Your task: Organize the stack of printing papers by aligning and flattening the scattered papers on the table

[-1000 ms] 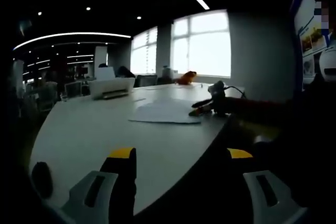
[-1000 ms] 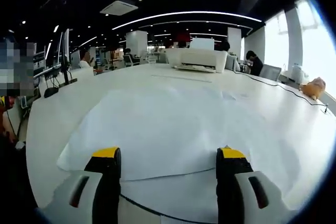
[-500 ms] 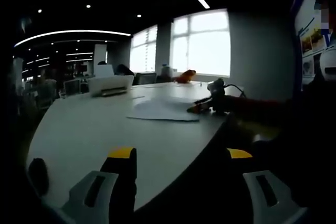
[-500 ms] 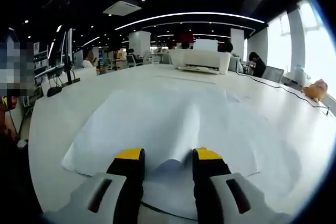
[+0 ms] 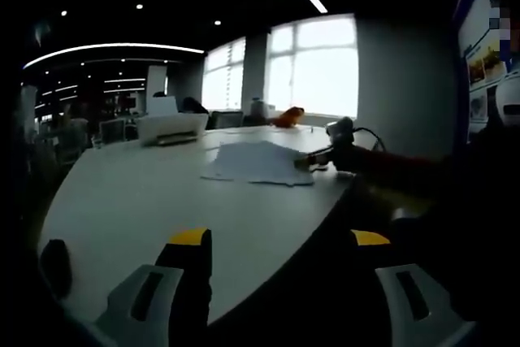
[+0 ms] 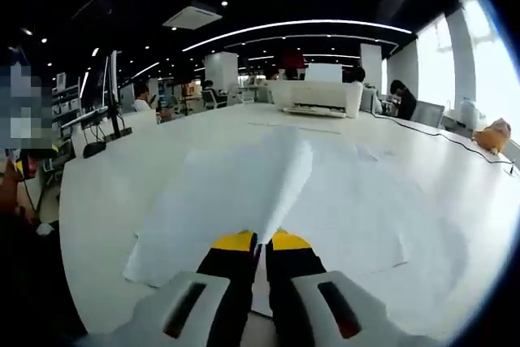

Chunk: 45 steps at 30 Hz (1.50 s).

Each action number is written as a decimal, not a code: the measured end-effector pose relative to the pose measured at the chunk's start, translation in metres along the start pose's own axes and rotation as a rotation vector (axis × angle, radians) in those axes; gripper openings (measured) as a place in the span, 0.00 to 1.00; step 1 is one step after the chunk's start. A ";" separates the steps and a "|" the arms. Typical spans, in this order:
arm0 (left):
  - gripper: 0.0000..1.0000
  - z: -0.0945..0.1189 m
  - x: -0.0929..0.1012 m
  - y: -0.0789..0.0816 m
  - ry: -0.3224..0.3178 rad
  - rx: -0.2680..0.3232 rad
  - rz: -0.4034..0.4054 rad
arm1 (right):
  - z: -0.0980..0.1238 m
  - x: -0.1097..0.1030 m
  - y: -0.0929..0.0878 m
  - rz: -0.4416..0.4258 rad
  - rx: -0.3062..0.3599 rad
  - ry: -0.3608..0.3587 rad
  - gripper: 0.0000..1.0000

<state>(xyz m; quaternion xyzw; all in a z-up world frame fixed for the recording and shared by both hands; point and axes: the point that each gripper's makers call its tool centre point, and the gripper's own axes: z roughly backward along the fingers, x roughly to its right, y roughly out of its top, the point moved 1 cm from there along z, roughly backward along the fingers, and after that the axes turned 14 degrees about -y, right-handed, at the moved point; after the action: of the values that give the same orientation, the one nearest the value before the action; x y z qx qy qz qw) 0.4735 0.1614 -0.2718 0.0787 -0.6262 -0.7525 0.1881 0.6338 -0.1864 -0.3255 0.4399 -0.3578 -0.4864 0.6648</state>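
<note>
The papers [image 6: 244,193] lie spread on the white table [image 6: 114,176], and the right gripper [image 6: 260,243] has its jaws pinched together on the near edge of a top sheet, which buckles up into a ridge running away from the tips. The left gripper view shows the same papers [image 5: 256,162] from the side, far across the table [image 5: 146,209], with the right gripper [image 5: 318,160] at their edge. The left gripper [image 5: 280,241] hangs at the table's near edge, jaws wide apart and holding nothing. A white printer [image 6: 317,97] stands beyond the papers, a cable [image 6: 439,137] runs along the right side, and an orange object [image 6: 492,134] sits by the windows.
</note>
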 end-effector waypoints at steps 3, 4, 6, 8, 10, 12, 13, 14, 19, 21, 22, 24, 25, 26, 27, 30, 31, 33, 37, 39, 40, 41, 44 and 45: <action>0.70 -0.001 0.000 -0.002 -0.002 -0.005 0.003 | 0.007 -0.003 0.011 -0.001 0.039 0.002 0.00; 0.70 -0.001 0.000 -0.002 -0.002 -0.004 0.003 | 0.010 -0.005 0.015 -0.005 0.055 0.005 0.00; 0.70 -0.001 0.001 -0.002 -0.002 -0.003 0.002 | 0.017 -0.008 0.025 -0.011 0.092 0.009 0.00; 0.70 0.000 0.001 -0.002 0.001 0.001 0.002 | 0.022 -0.011 0.033 -0.013 0.122 0.014 0.00; 0.69 0.001 0.000 -0.001 0.004 0.002 0.001 | 0.029 -0.015 0.041 -0.017 0.147 0.019 0.00; 0.69 0.002 0.000 -0.002 0.008 0.002 0.002 | 0.035 -0.020 0.050 -0.021 0.169 0.039 0.00; 0.69 0.002 0.000 -0.002 0.009 0.002 0.002 | 0.038 -0.024 0.055 -0.024 0.181 0.053 0.00; 0.69 0.003 0.000 -0.001 0.009 0.004 0.002 | 0.042 -0.027 0.059 -0.025 0.193 0.060 0.00; 0.72 0.001 0.000 0.001 0.000 0.036 0.011 | 0.054 -0.037 0.075 -0.039 0.247 0.086 0.00; 0.72 0.000 0.000 0.000 -0.006 0.035 0.012 | 0.059 -0.043 0.081 -0.056 0.263 0.104 0.00; 0.72 -0.001 0.000 -0.001 -0.006 0.031 0.011 | 0.061 -0.045 0.083 -0.065 0.268 0.111 0.00; 0.73 -0.001 -0.001 -0.002 -0.006 0.027 0.010 | 0.063 -0.046 0.088 -0.073 0.276 0.125 0.00; 0.73 -0.001 -0.001 -0.001 -0.006 0.029 0.010 | 0.064 -0.048 0.090 -0.075 0.280 0.132 0.00; 0.73 -0.001 -0.001 -0.001 -0.006 0.032 0.011 | 0.065 -0.049 0.092 -0.077 0.285 0.138 0.00; 0.74 -0.001 -0.001 0.000 -0.005 0.036 0.011 | 0.066 -0.051 0.094 -0.079 0.291 0.142 0.00; 0.74 0.000 -0.001 0.000 -0.004 0.044 0.013 | 0.071 -0.055 0.103 -0.088 0.312 0.157 0.00; 0.74 0.001 -0.001 0.000 -0.005 0.046 0.015 | 0.072 -0.057 0.106 -0.090 0.319 0.162 0.00; 0.74 0.002 -0.002 -0.001 -0.002 0.049 0.020 | 0.075 -0.060 0.110 -0.090 0.328 0.171 0.00; 0.74 0.003 -0.005 -0.001 0.003 0.056 0.029 | 0.079 -0.066 0.118 -0.082 0.344 0.186 0.00; 0.74 0.003 -0.005 0.000 0.003 0.061 0.029 | 0.084 -0.071 0.122 -0.088 0.356 0.196 0.00; 0.74 0.003 -0.005 0.000 0.002 0.064 0.031 | 0.086 -0.073 0.125 -0.089 0.363 0.203 0.00; 0.74 0.003 -0.005 0.000 0.002 0.064 0.033 | 0.088 -0.076 0.129 -0.086 0.374 0.211 0.00; 0.74 0.000 -0.007 -0.002 -0.003 0.069 0.045 | 0.094 -0.082 0.137 -0.078 0.396 0.228 0.00; 0.74 -0.001 -0.007 -0.002 -0.004 0.072 0.050 | 0.096 -0.084 0.141 -0.083 0.405 0.237 0.00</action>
<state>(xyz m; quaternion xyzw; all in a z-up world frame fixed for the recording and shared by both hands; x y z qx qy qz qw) 0.4798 0.1633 -0.2750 0.0682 -0.6549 -0.7248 0.2026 0.5710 -0.1083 -0.1635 0.6324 -0.3491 -0.3765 0.5800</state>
